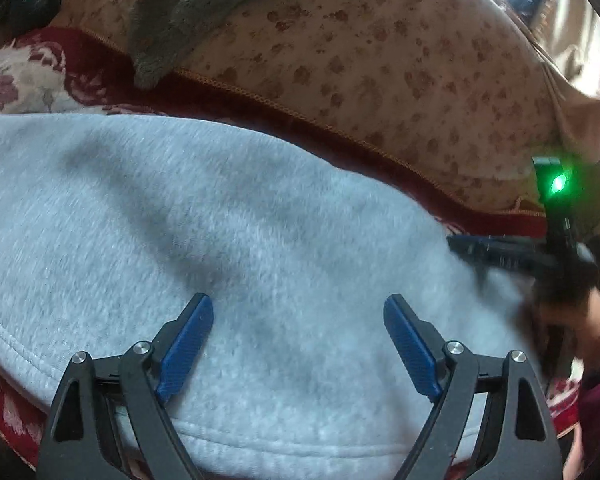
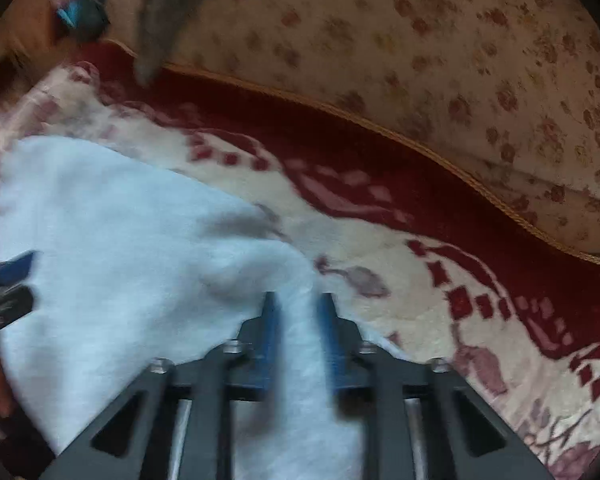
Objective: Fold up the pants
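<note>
A: Where do the pants (image 1: 220,220) lie in the left wrist view?

B: The pale grey fleece fills the middle and lower frame, spread on a red-and-cream blanket (image 1: 28,76). The left gripper (image 1: 298,320) stands wide open over it, cloth showing between the blue fingers (image 1: 188,344), nothing gripped.

A: And the right one?

B: In the right wrist view the right gripper (image 2: 298,304) has its jaws drawn near together at lower centre, a ridge of the pants (image 2: 132,240) running up between them. It has hold of that fold. The rest of the fabric spreads to the left of the frame.

A: Anything behind?

B: A floral cushion (image 1: 400,64) across the top, with a grey cloth (image 1: 188,12) draped at upper left.
</note>
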The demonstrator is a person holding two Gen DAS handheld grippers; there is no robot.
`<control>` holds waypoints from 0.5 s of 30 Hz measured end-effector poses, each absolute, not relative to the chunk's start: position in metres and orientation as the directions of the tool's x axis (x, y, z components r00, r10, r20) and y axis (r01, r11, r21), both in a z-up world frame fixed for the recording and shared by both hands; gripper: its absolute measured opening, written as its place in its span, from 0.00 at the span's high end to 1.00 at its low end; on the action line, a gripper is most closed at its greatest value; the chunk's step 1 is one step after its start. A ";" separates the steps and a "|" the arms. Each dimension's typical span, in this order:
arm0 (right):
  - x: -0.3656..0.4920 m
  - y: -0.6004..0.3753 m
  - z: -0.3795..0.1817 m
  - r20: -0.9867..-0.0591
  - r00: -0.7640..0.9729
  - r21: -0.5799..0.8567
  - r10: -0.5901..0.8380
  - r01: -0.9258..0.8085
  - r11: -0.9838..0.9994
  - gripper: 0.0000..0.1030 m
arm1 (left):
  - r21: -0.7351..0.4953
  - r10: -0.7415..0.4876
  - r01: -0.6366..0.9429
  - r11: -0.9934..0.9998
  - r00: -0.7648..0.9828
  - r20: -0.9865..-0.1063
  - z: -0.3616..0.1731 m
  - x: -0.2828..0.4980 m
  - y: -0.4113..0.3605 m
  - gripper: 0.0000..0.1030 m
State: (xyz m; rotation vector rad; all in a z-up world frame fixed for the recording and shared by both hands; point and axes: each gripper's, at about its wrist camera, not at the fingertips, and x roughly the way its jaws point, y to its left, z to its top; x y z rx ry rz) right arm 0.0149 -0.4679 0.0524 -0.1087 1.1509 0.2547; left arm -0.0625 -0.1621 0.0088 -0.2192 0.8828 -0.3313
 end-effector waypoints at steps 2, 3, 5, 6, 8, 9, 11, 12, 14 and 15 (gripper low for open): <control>0.018 -0.488 0.049 -0.907 0.395 0.083 0.146 -0.172 0.982 0.85 | -0.282 -0.355 0.216 0.935 0.608 -0.711 0.007 -0.067 -0.166 0.16; 0.018 -0.497 0.046 -0.904 0.397 0.108 0.155 -0.139 0.984 0.85 | -0.264 -0.343 0.220 0.939 0.618 -0.708 0.007 -0.069 -0.168 0.16; 0.014 -0.502 0.047 -0.894 0.398 0.164 0.203 -0.131 0.978 0.85 | -0.243 -0.328 0.221 0.945 0.631 -0.703 0.007 -0.071 -0.171 0.16; 0.012 -0.502 0.050 -0.892 0.406 0.159 0.201 -0.134 0.978 0.84 | -0.234 -0.323 0.222 0.946 0.638 -0.699 0.009 -0.072 -0.172 0.16; 0.005 -0.498 0.063 -0.894 0.417 0.122 0.165 -0.129 0.984 0.82 | -0.232 -0.312 0.209 0.950 0.654 -0.689 0.014 -0.075 -0.168 0.16; 0.003 -0.495 0.068 -0.893 0.420 0.117 0.162 -0.132 0.984 0.81 | -0.244 -0.313 0.199 0.949 0.663 -0.680 0.018 -0.077 -0.162 0.16; -0.003 -0.482 0.084 -0.881 0.429 0.142 0.200 -0.165 0.976 0.78 | -0.266 -0.311 0.174 0.948 0.677 -0.667 0.026 -0.081 -0.148 0.16; -0.004 -0.474 0.090 -0.874 0.428 0.164 0.231 -0.187 0.969 0.68 | -0.272 -0.298 0.150 0.950 0.686 -0.663 0.030 -0.083 -0.138 0.16; -0.004 -0.449 0.104 -0.853 0.419 0.226 0.312 -0.243 0.943 0.25 | -0.282 -0.270 0.101 0.954 0.699 -0.662 0.036 -0.086 -0.116 0.13; -0.004 -0.439 0.107 -0.843 0.415 0.248 0.342 -0.264 0.932 0.09 | -0.291 -0.251 0.066 0.954 0.706 -0.662 0.039 -0.088 -0.100 0.11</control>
